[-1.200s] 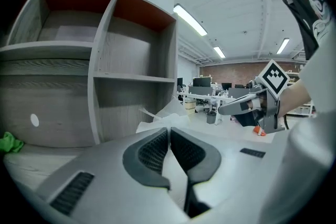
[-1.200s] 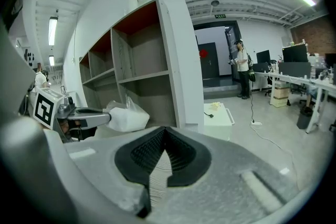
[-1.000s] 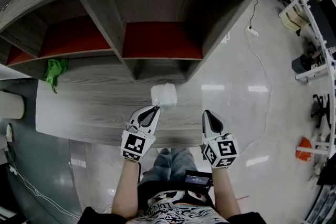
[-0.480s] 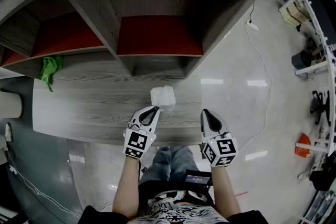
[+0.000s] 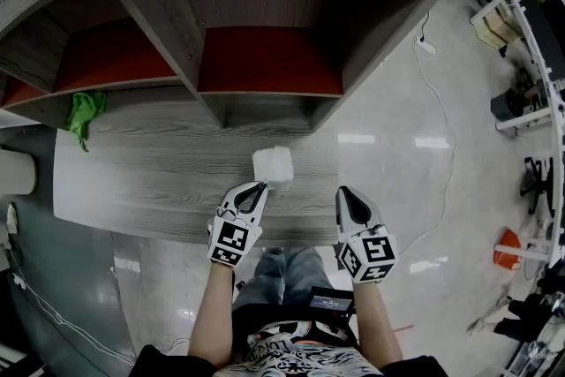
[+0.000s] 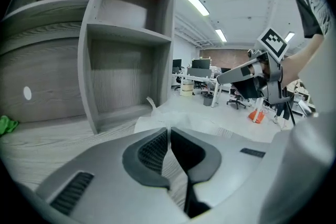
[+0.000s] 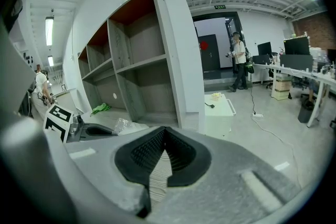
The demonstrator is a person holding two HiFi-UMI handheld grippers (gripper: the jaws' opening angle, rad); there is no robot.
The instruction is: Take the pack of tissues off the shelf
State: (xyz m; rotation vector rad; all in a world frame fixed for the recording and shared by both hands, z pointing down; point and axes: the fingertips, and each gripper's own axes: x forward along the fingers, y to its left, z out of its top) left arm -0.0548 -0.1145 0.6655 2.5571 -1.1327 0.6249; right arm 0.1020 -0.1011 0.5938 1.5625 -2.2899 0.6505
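The pack of tissues (image 5: 273, 165), white in clear wrap, rests on the grey wooden table (image 5: 150, 181) in front of the empty shelf unit (image 5: 265, 57). My left gripper (image 5: 259, 187) is shut on the near edge of its wrap. In the left gripper view the pack (image 6: 181, 119) spreads out just beyond the closed left gripper (image 6: 169, 131). My right gripper (image 5: 342, 192) hangs shut and empty over the table's front edge, to the right of the pack. From the right gripper view, the right gripper (image 7: 165, 136) has nothing in it, and the pack (image 7: 122, 125) lies to its left.
A green cloth (image 5: 84, 112) lies at the table's far left. The shelf compartments have red back panels (image 5: 269, 57). A white cable (image 5: 437, 115) runs over the glossy floor at right. A low white cabinet (image 7: 220, 107) stands beside the shelf, with desks and a person beyond.
Both grippers and the pack have shifted slightly toward the table's front edge. The left gripper's hold on the wrap is unchanged.
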